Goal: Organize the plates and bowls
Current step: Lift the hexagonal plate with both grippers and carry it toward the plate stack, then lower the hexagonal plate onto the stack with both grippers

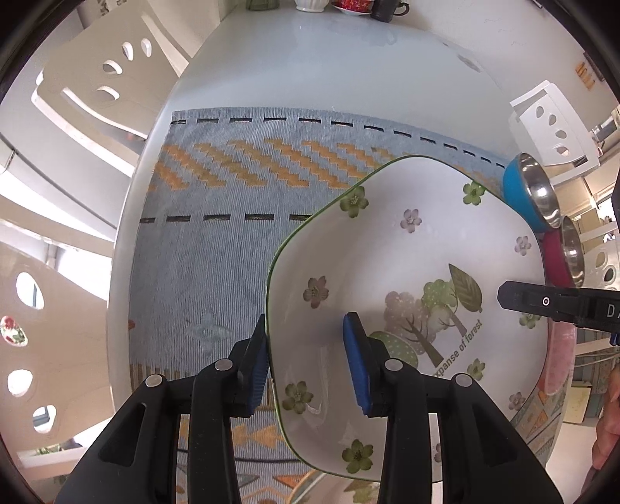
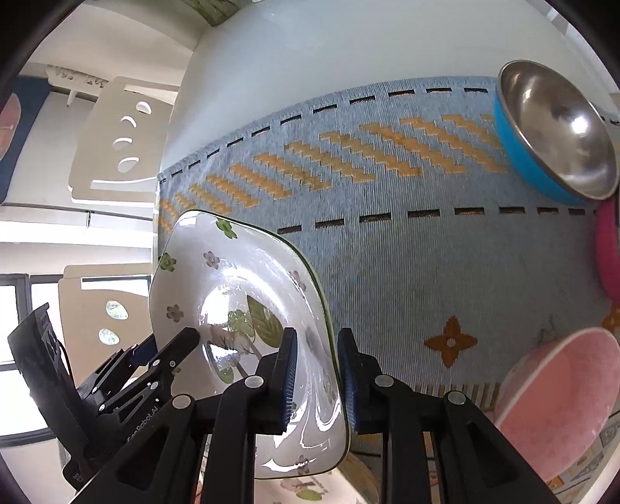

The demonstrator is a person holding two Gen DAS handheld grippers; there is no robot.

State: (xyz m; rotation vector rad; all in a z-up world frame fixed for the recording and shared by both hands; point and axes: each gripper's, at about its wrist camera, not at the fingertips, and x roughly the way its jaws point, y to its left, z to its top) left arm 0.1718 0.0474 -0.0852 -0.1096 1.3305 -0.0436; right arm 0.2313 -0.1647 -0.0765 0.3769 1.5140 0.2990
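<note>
A square white plate (image 1: 407, 279) with flowers, a tree print and a green rim is held above the blue-grey placemat (image 1: 217, 240). My left gripper (image 1: 306, 364) is shut on its left edge, one pad above and one below. My right gripper (image 2: 317, 380) is shut on the plate's opposite edge (image 2: 248, 294), which stands tilted in the right wrist view. The right gripper's finger (image 1: 542, 302) shows at the plate's right side in the left wrist view. The left gripper (image 2: 166, 356) shows at the plate's far edge in the right wrist view.
A blue steel-lined bowl (image 2: 554, 132), a magenta bowl (image 2: 608, 252) and a pink bowl (image 2: 562, 399) sit on the mat's right side. Another floral plate (image 2: 310, 488) lies under the held one. Chairs (image 1: 100, 85) surround the white table (image 1: 329, 66); cups (image 1: 348, 6) stand at its far end.
</note>
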